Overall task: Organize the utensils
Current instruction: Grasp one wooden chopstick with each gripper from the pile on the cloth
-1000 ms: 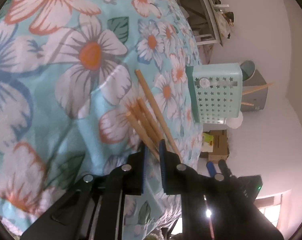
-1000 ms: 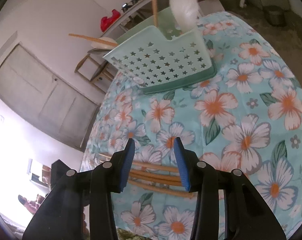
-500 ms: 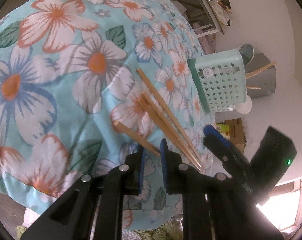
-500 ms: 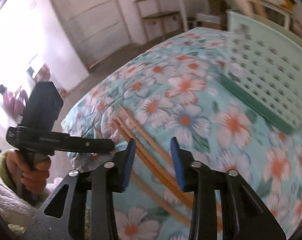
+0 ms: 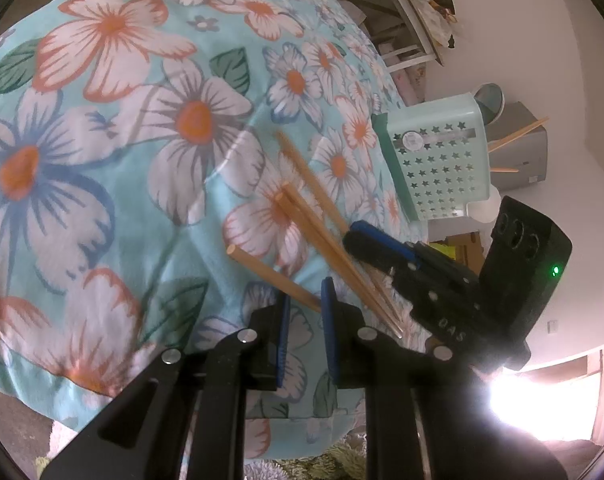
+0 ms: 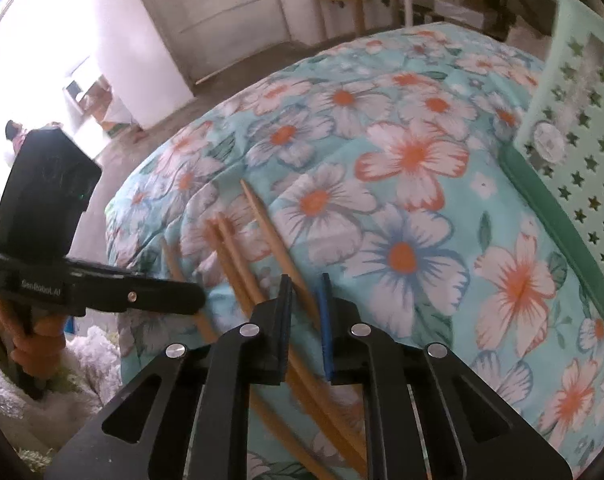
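The left gripper (image 5: 303,316), black with blue pads, has its jaws drawn close on the near end of one tan wooden chopstick (image 5: 270,274), which runs out from between the pads and slants away to the left over the turquoise quilt with orange-and-white flowers (image 5: 102,140); the pads look pressed on it, though their contact is partly hidden. Just right of these jaws three more wooden chopsticks (image 5: 313,216) lie in a loose bundle on the quilt, and the right gripper (image 5: 371,246) comes down onto their near half, its body printed "DAS" in pale letters with a green lamp lit on its block. In the right wrist view the right gripper (image 6: 305,320) has just been closing; its jaws stand narrow with one stick of the bundle (image 6: 276,248) running up between them, and whether the pads already squeeze it cannot be told. Left of these jaws the left gripper (image 6: 190,300) lies level, lettered "GenRobot.AI", with a hand (image 6: 34,332) around its grip. Beyond and right of both jaws stands the mint-green plastic basket with star-shaped holes (image 5: 437,160), a round white sticker on its wall, unreadable.
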The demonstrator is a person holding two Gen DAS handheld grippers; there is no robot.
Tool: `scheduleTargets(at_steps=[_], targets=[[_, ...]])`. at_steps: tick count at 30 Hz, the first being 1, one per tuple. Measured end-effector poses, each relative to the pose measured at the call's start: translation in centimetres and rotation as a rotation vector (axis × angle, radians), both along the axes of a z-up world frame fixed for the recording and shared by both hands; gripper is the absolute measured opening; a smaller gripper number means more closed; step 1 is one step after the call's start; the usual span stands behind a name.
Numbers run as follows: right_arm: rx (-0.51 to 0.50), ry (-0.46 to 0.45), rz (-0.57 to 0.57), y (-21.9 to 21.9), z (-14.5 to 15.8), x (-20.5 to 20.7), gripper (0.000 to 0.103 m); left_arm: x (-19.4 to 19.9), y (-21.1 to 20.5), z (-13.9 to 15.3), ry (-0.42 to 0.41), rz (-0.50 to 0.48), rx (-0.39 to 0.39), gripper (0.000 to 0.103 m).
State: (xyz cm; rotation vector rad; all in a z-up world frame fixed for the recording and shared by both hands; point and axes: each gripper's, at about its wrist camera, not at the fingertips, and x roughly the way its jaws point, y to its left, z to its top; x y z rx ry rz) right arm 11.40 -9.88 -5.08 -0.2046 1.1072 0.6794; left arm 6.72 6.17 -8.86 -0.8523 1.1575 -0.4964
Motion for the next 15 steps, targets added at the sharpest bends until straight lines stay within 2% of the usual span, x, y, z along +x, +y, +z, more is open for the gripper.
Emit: scheduleTargets(at_steps=[6, 8, 11, 15], targets=[[-0.004, 0.014, -0.094, -2.7, 0.2, 1.3, 0.01, 0.1, 0.0, -0.1, -0.001, -0.004, -0.007, 0.014], [-0.017, 0.037, -0.086, -2.7, 0.2, 1.6, 0.014, 0.1, -0.1, -0.1, -0.002, -0.004, -0.009, 0.015], [-0.068, -0.004, -0.048, -1.3, 0.6, 1.5, 0.025, 0.1, -0.1, -0.1, -0.001, -0.003, -0.011, 0.015], [-0.103, -0.047, -0.016, 1.0, 0.4, 1.9, 0.027, 0.2, -0.1, -0.2, -0.001, -0.003, -0.011, 0.015]])
